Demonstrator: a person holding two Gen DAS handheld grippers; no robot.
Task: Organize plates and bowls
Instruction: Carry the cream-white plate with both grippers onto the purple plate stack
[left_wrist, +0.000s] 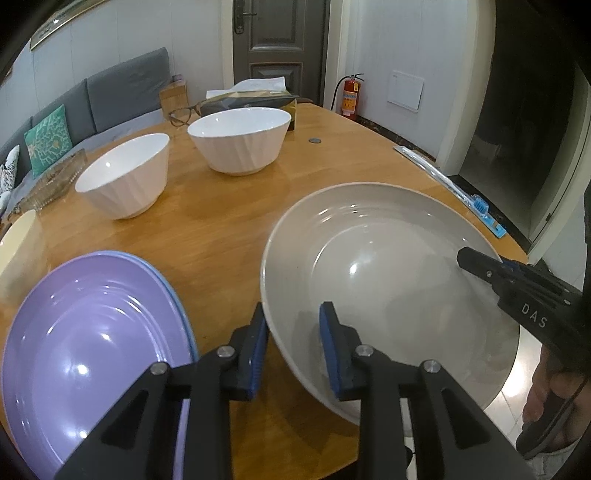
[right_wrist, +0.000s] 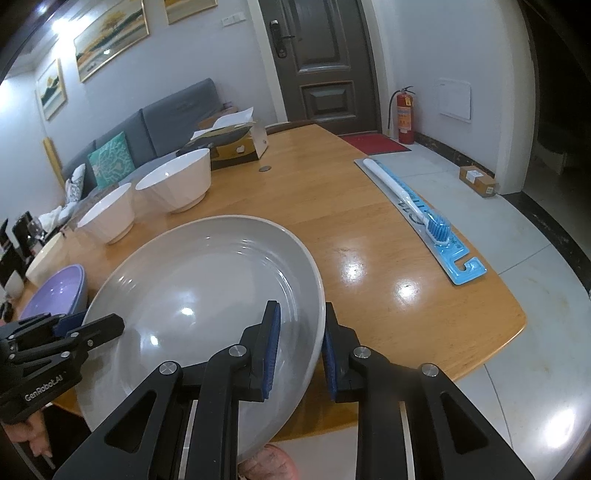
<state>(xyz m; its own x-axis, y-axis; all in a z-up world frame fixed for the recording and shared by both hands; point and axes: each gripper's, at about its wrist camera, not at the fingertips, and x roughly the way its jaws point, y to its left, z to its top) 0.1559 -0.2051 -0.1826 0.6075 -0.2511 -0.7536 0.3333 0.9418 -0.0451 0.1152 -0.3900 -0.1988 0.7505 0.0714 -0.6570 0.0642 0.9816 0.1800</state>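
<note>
A large grey plate (left_wrist: 388, 266) hangs tilted over the wooden table's near edge, gripped from both sides. My left gripper (left_wrist: 293, 306) is shut on its left rim, one blue pad outside the wall and one inside. My right gripper (right_wrist: 301, 306) is shut on the plate's right rim (right_wrist: 317, 295). Each gripper shows in the other's view: the right gripper (left_wrist: 465, 258) and the left gripper (right_wrist: 110, 325). A purple plate (left_wrist: 92, 332) lies on a blue plate (left_wrist: 179, 299) at the near left. Two white bowls (left_wrist: 125, 173) (left_wrist: 240, 140) stand farther back.
A packaged toothbrush (right_wrist: 417, 210) lies along the table's right edge (right_wrist: 517, 317). A tissue box (right_wrist: 229, 144), glasses (left_wrist: 183, 114) and a coin (left_wrist: 315, 140) sit at the far end. A cream dish (left_wrist: 18, 243) and a glass tray (left_wrist: 55, 177) are at the left.
</note>
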